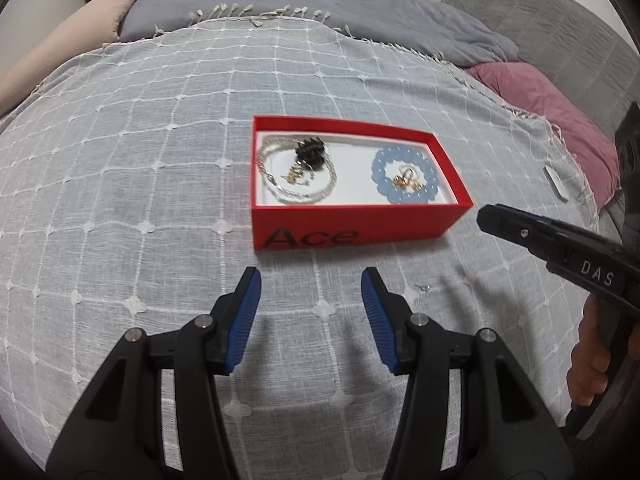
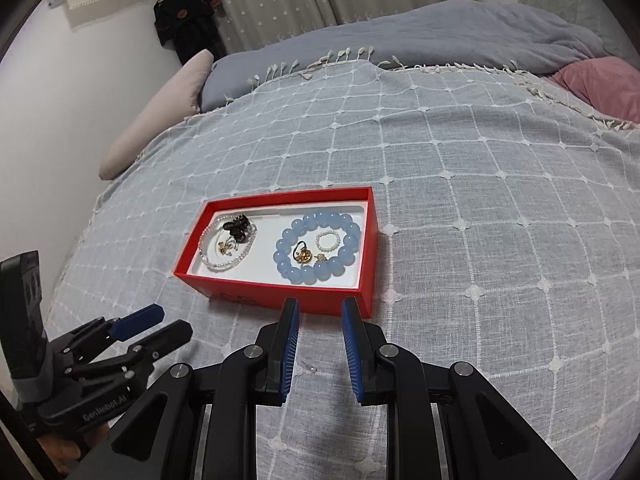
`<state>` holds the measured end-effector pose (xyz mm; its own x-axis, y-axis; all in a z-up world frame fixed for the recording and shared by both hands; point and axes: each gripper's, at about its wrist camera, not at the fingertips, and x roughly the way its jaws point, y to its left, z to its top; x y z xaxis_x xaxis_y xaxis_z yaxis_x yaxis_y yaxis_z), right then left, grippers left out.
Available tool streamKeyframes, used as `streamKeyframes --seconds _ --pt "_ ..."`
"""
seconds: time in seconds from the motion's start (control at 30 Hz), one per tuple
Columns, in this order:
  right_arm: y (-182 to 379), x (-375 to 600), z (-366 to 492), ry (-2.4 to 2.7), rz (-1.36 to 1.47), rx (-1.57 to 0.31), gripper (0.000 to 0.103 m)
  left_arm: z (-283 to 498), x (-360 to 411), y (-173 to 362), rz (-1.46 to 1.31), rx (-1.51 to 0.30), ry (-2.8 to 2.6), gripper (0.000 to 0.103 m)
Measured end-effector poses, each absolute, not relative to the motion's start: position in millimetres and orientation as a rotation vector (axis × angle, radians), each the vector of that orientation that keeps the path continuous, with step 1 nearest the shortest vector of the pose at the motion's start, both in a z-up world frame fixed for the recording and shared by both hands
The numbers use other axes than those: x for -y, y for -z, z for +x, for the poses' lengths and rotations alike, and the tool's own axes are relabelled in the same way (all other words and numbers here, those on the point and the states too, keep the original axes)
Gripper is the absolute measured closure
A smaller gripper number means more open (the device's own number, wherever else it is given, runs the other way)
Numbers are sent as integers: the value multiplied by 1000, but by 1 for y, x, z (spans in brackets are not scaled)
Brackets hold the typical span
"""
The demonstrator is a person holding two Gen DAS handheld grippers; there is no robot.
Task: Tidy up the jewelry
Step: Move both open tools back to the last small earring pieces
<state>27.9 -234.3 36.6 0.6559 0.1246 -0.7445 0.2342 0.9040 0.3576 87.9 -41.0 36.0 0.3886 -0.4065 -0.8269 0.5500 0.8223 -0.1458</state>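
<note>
A red box lies on the bed cover and holds jewelry. In it lie a blue bead bracelet, a white pearl necklace, a black piece, gold pieces and a small pearl ring. A tiny earring lies on the cover in front of the box. My left gripper is open and empty, just before the box. My right gripper is open and empty above the earring; one of its fingers shows in the left wrist view.
The grey checked bed cover spreads all round. A blue-grey duvet, a pink pillow and a beige pillow lie at the back. A small white object lies right.
</note>
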Motion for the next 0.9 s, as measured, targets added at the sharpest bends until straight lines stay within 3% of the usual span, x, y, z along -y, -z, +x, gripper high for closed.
streamKeyframes --seconds 0.9 --pt "-12 217 38 24 368 -984 81 70 65 -10 312 -1033 663 53"
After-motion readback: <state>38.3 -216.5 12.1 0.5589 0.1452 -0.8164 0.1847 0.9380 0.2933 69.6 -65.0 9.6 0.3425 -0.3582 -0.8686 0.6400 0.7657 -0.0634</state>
